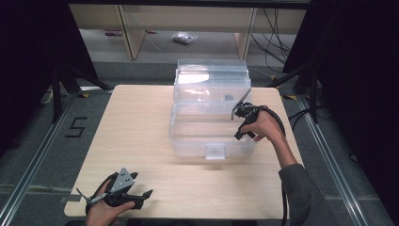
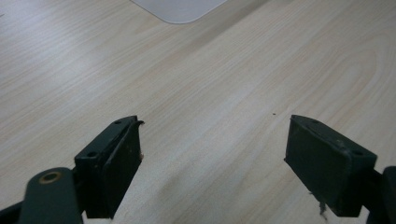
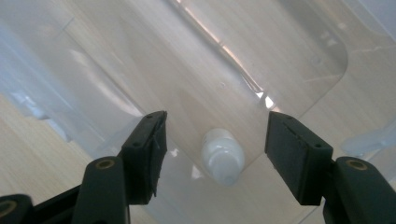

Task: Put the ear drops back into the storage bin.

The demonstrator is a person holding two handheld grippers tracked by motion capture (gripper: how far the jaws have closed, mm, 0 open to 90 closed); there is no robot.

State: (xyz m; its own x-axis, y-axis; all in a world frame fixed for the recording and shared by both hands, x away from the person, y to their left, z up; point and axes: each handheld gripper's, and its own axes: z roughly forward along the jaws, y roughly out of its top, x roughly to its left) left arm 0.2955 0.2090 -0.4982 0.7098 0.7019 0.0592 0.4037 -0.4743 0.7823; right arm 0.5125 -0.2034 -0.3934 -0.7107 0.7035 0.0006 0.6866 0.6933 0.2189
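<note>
A clear plastic box [image 1: 211, 127] stands on the wooden table [image 1: 136, 132] with its lid [image 1: 211, 70] raised at the back. My right gripper [image 1: 239, 123] hangs over the box's right side. In the right gripper view it [image 3: 215, 128] is open. Below the gap between its jaws a small white bottle [image 3: 222, 156] lies on the box floor [image 3: 261, 51], untouched by the pads. My left gripper [image 1: 143, 186] rests near the table's front left edge. It [image 2: 215, 126] is open over bare wood, holding nothing.
A pale rounded corner of the box [image 2: 177, 9] lies ahead of the left gripper. Behind the table stand wooden shelf legs [image 1: 134, 33], with a plastic bag [image 1: 184, 37] on the floor. Cables [image 1: 275, 33] run at the back right. A taped "5" [image 1: 75, 127] marks the floor at left.
</note>
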